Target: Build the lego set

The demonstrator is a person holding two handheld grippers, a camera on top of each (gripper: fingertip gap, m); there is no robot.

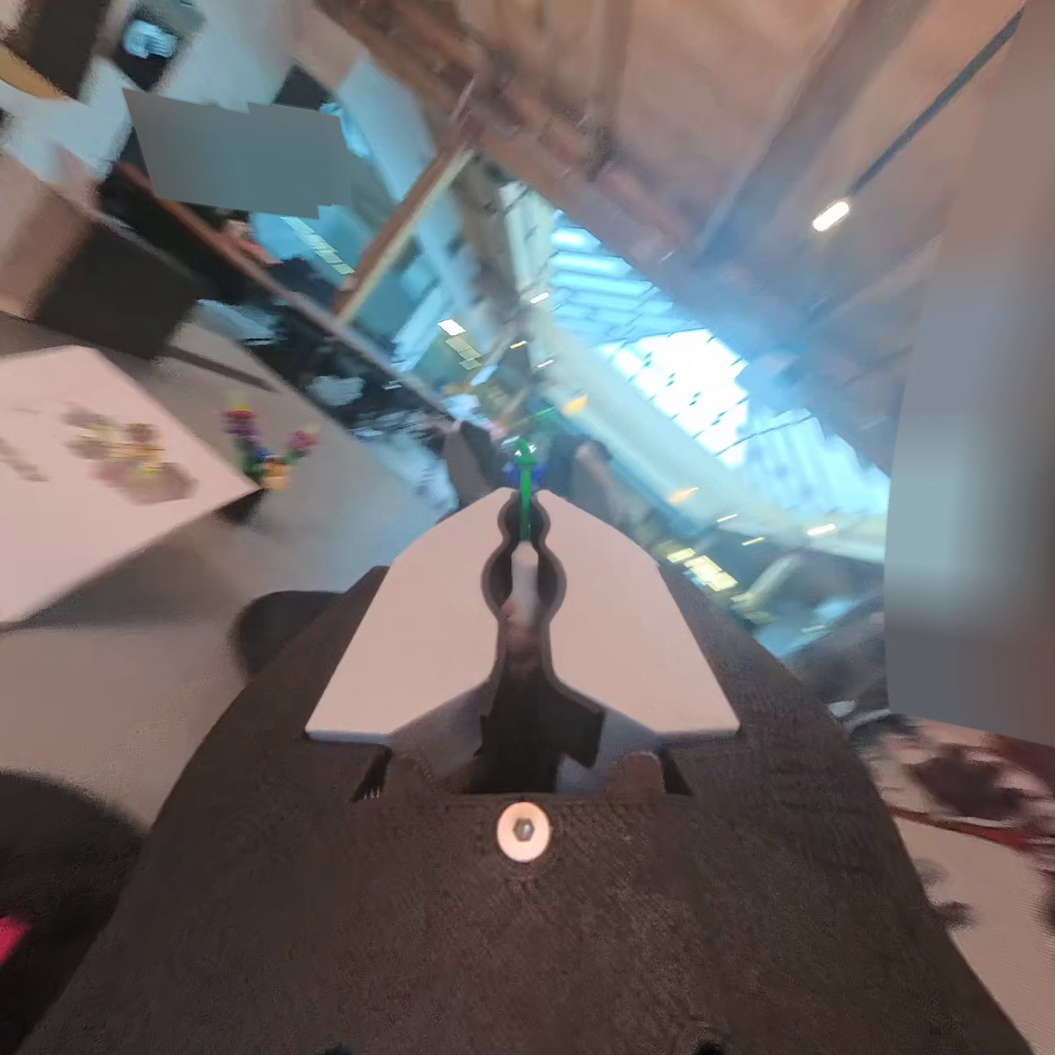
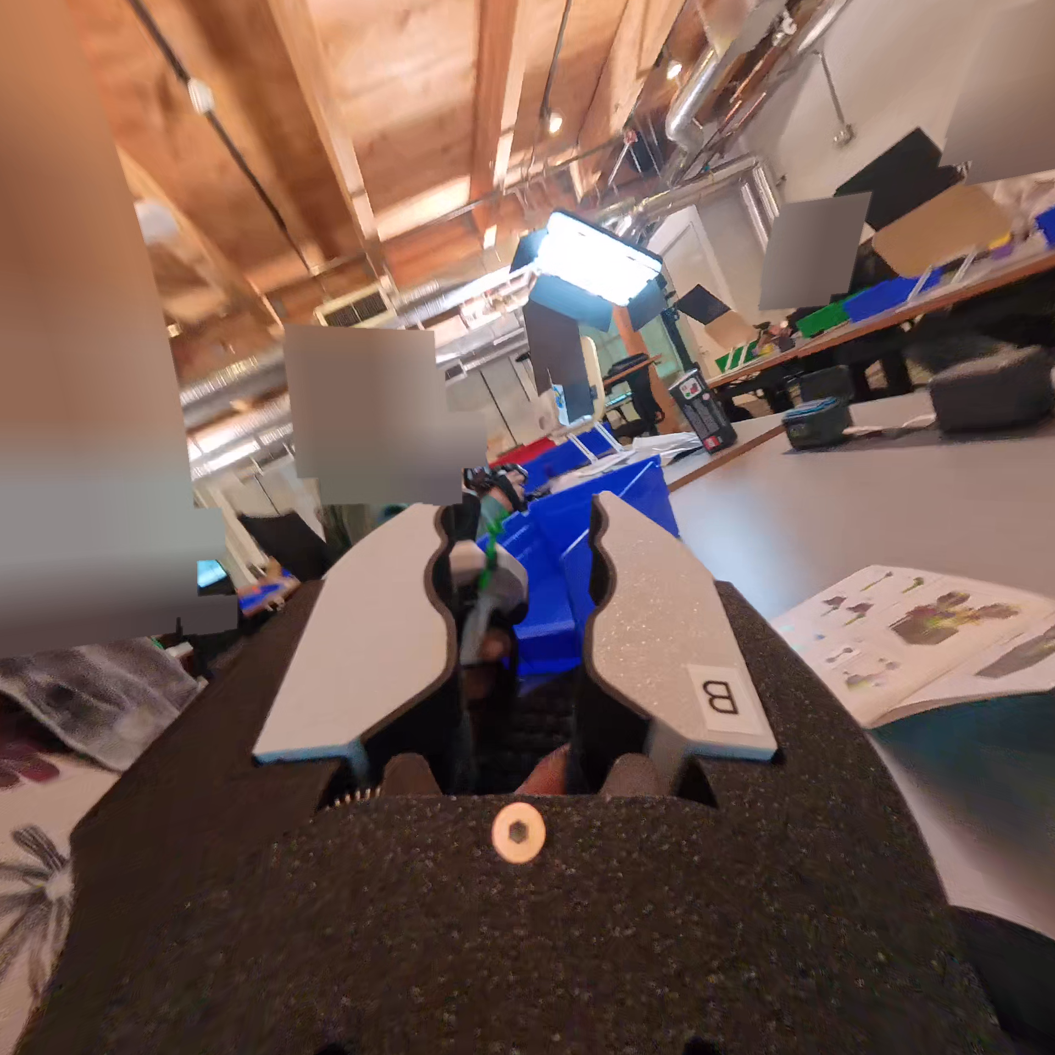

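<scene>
In the blurred left wrist view my left gripper [image 1: 522, 501] is shut on a thin green lego stem [image 1: 523, 516] with a small blue piece [image 1: 526, 472] at its top, held up in the air. A small lego flower build [image 1: 268, 451] stands on the grey table [image 1: 354, 514] to the left. My right gripper [image 2: 514, 505] is open and empty, with its jaws wide apart. Between them, farther off, the left gripper's white fingers [image 2: 508, 576] show, holding the green stem [image 2: 490, 562].
An open instruction booklet lies on the table [image 2: 913, 633], and it also shows in the left wrist view [image 1: 85, 468]. Blue bins [image 2: 576, 548] stand ahead of the right gripper. A black box [image 2: 705, 411] and dark cases [image 2: 816, 422] sit farther back. Flower-patterned cloth [image 2: 34, 856] is at the lower left. The grippers are tip to tip, or close to it.
</scene>
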